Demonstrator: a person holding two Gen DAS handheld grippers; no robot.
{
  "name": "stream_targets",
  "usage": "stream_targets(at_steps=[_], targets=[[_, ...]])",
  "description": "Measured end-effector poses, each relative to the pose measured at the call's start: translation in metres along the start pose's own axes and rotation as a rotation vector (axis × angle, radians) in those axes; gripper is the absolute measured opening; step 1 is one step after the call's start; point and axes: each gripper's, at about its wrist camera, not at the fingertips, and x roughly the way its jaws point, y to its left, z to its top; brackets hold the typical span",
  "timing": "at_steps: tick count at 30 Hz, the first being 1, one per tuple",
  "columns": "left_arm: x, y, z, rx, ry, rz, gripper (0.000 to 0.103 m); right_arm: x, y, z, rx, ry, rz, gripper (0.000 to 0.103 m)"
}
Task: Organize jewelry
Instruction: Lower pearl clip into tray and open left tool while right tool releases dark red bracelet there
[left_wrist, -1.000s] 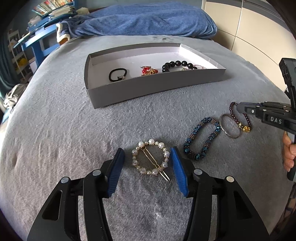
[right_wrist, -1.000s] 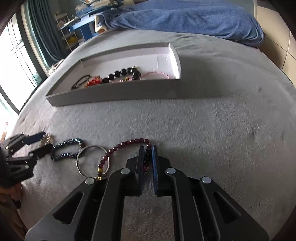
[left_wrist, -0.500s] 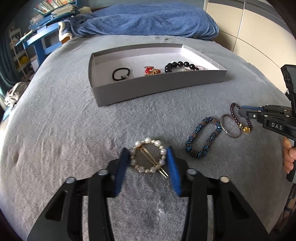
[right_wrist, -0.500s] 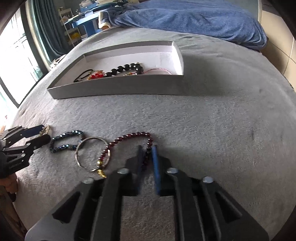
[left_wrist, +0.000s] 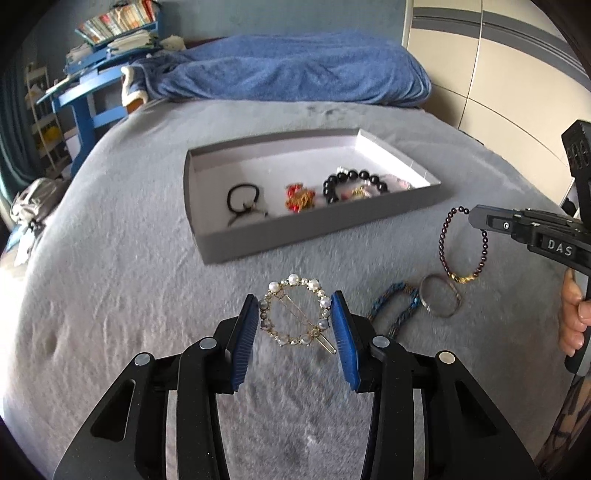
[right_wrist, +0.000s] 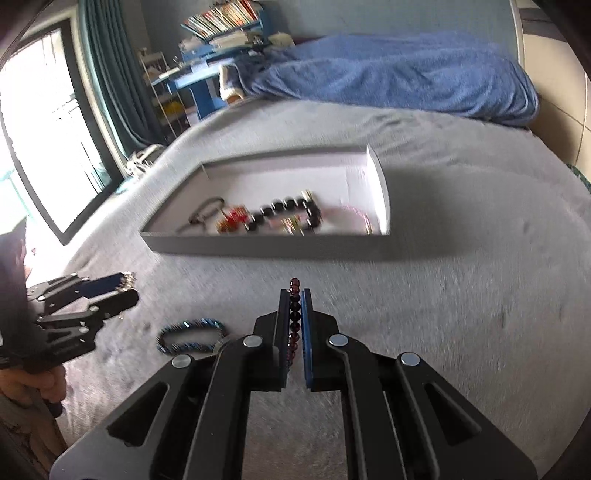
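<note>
My left gripper (left_wrist: 294, 314) is shut on a round pearl hair clip (left_wrist: 295, 314) and holds it above the grey bed cover. My right gripper (right_wrist: 294, 306) is shut on a dark red bead bracelet (right_wrist: 294, 291), which hangs lifted from the same gripper in the left wrist view (left_wrist: 445, 243). A grey tray (left_wrist: 314, 229) farther back holds a black hair tie (left_wrist: 242, 199), a red ornament (left_wrist: 299, 197) and a black bead bracelet (left_wrist: 351, 181). A blue bead bracelet (left_wrist: 395, 310) and a silver ring bangle (left_wrist: 441, 299) lie on the cover.
A blue blanket (left_wrist: 288, 70) lies across the far end of the bed. A blue desk with shelves (left_wrist: 92, 92) stands at the back left. A window (right_wrist: 40, 129) is at the left in the right wrist view.
My left gripper closed on the pearl clip and lifted it. My right gripper lifted the dark red bracelet off the cover, away from the silver bangle.
</note>
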Motion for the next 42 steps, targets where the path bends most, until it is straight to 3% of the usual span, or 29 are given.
stream_targets(at_steps=[24, 32, 42], targets=[[0.011, 0.008, 0.077, 0.068, -0.098, 0.022, 0.042, -0.018, 0.020, 0.064, -0.073, -0.143, 0.048, 0.006], [0.031, 0.018, 0.092, 0.055, -0.096, 0.016, 0.042, 0.002, 0.022, 0.095, -0.117, -0.163, 0.045, 0.006], [0.062, 0.027, 0.105, 0.026, -0.053, -0.011, 0.042, 0.044, 0.015, 0.112, -0.091, -0.111, 0.075, 0.006]])
